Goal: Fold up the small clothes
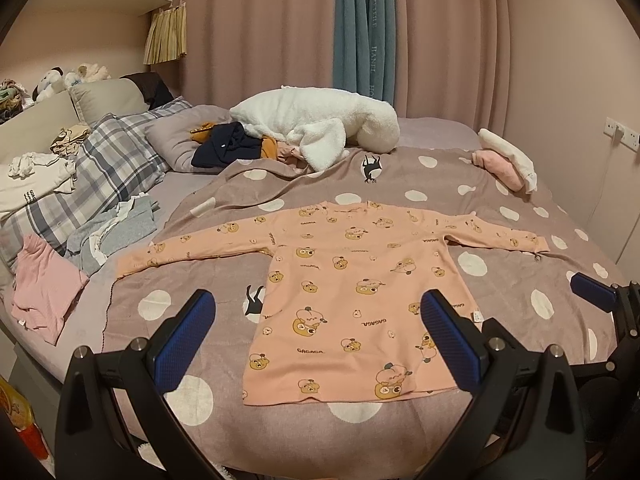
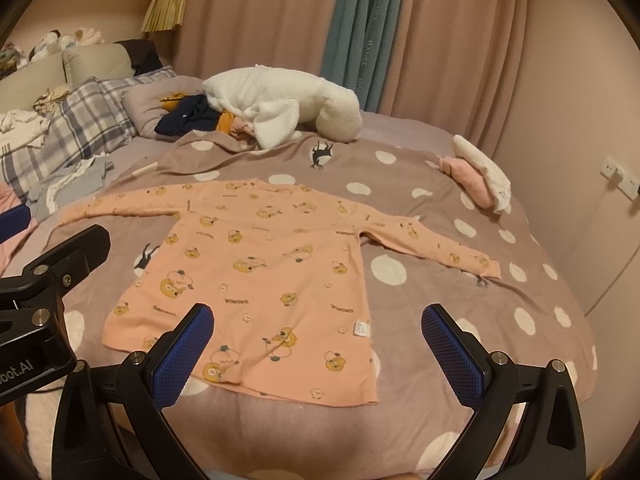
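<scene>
Because both tools are held back at the near edge of the bed, above the cover and touching no cloth, the left gripper (image 1: 318, 334) and the right gripper (image 2: 318, 346) each stand with the two blue-padded fingers wide apart and nothing between them. I judge this is the ready position before the first pinch.

Just beyond them lies the thing to fold: a small peach-pink long-sleeved shirt printed with little bears (image 1: 352, 300). It is spread flat, hem toward the person and neck away, with both sleeves stretched out to the sides. This layout seems chosen so that every edge is free to grip; a sleeve or a side seam can be taken and turned over the body without dragging the rest. A small white label (image 2: 362, 328) shows at the hem corner on the right side, so that corner lies near the right tool. No fold is made yet.

Under the shirt is a mauve-brown blanket with white dots (image 1: 500, 284), which gives a smooth, flat working place.

Farther away, other clothes wait at the sides: a pink garment (image 1: 44, 288) and grey pieces (image 1: 116, 232) on the left, and a rolled pink and white bundle (image 2: 480, 180) on the right. A fluffy white plush garment (image 1: 316, 128) lies at the back, before the pink curtains (image 1: 260, 28).
</scene>
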`<state>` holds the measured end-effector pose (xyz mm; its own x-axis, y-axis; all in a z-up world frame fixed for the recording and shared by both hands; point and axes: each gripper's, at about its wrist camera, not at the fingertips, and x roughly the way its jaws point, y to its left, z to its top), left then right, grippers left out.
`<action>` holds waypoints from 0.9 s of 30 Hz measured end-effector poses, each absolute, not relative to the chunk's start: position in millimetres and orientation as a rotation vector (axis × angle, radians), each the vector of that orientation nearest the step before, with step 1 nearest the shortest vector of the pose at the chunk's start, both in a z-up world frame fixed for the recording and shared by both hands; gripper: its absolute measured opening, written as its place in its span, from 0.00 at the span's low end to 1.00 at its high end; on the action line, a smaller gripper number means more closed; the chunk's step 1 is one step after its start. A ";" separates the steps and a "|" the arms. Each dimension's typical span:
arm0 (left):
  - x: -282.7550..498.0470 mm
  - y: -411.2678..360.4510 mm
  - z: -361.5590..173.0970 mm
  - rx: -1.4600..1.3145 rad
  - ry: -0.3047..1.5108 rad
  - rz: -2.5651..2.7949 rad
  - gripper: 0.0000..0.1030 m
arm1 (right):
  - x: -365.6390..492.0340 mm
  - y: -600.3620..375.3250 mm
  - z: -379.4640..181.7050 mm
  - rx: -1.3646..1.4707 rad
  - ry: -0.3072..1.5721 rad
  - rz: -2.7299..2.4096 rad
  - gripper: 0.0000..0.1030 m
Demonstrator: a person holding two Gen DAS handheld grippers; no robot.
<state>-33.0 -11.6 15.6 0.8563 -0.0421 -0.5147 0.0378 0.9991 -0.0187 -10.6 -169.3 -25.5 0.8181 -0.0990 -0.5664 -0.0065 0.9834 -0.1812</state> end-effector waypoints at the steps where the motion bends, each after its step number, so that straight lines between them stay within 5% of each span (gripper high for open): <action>1: -33.3 -11.7 15.3 -0.004 0.539 -0.042 1.00 | -10.7 -169.4 -25.3 -0.178 0.612 -0.050 1.00; 27: -20.1 -26.3 2.4 0.041 0.555 -0.020 1.00 | 0.1 -184.3 -41.5 -0.145 0.632 -0.034 1.00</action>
